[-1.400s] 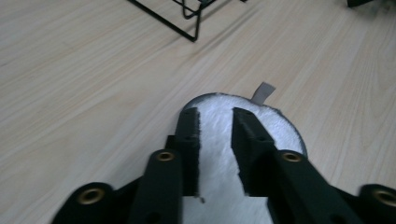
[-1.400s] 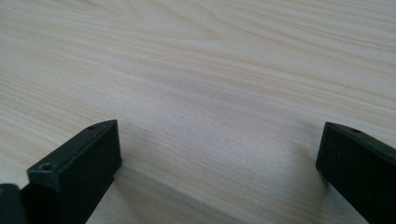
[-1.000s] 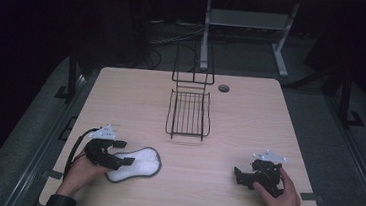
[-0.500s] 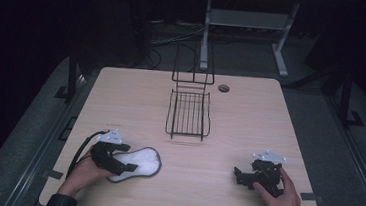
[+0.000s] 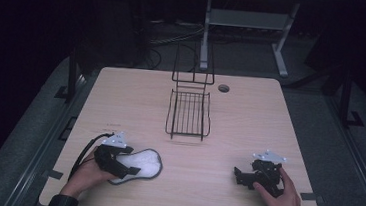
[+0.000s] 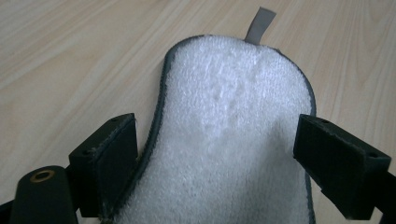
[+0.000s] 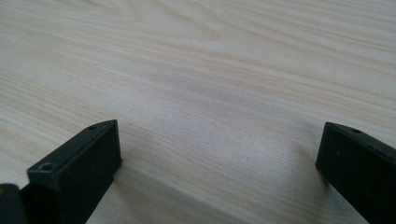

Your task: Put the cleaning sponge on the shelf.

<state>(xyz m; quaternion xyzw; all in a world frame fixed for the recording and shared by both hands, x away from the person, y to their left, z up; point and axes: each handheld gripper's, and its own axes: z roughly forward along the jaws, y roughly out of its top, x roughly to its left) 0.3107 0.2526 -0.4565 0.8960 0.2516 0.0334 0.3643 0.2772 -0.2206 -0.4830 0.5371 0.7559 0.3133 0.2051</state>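
We are straddling the white terry insole [image 6: 233, 135] with the left gripper [image 5: 115, 161], jaws spread wide either side, at the wooden table's [image 5: 249, 129] seven o'clock. The right gripper [image 5: 249, 178] is resting at five o'clock, jaws spread over bare wood; a wire rack [image 5: 188, 114] is standing at centre.

A white fleecy pad [image 5: 140, 162] with a dark stitched edge and a small grey tab [image 6: 259, 22] lies flat near the light wooden table's [image 5: 250, 119] front left, black wire rack [image 5: 188, 112] standing mid-table.
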